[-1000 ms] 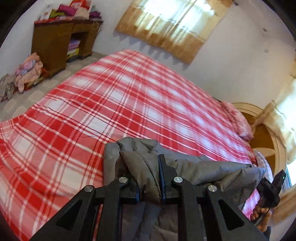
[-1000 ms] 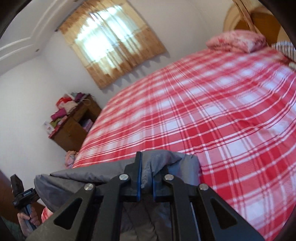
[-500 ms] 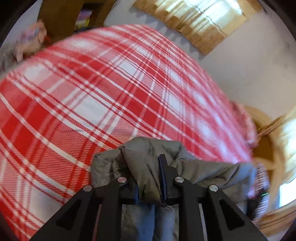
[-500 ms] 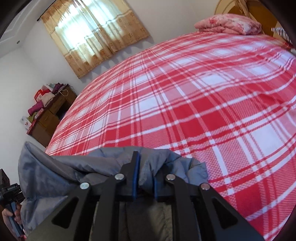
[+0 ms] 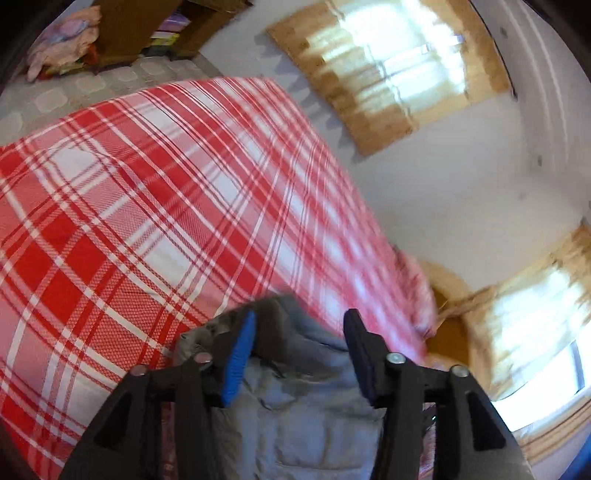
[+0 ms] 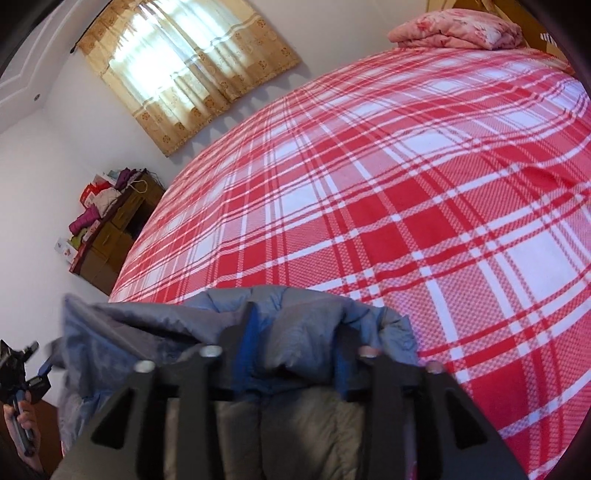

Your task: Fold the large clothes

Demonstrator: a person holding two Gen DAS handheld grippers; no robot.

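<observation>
While both pairs of tongs are spreading apart, a grey padded jacket [image 5: 295, 417] lies bunched at the near edge of a bed [image 5: 122, 206] covered in a red-and-white checked sheet. At the bottom middle of the left wrist view, the left tongs [image 5: 297, 350] stand apart with the jacket's rumpled upper edge rising between them; the blue-lined finger [image 5: 238, 363] on the left lies against a fold, while the black finger on the right stands clear of the cloth, so nothing is pinched. At the bottom of the right wrist view, the right tongs [image 6: 295, 347] are likewise opening, with a puffed ridge of the jacket [image 6: 303, 332] between the fingers; the blur there hides whether the pads touch it, but it does not look squeezed. The jacket stretches to the lower left of that view, where the left tongs [image 6: 22, 373] show in a person's hand [image 6: 20, 424]. A pink folded quilt [image 6: 458, 29] sits at the far end of the bed, upper right. Yellow curtains [image 6: 184, 70] cover a bright window at upper left, and a wooden cabinet [image 6: 114, 236] heaped with clothes stands against the wall at middle left.
</observation>
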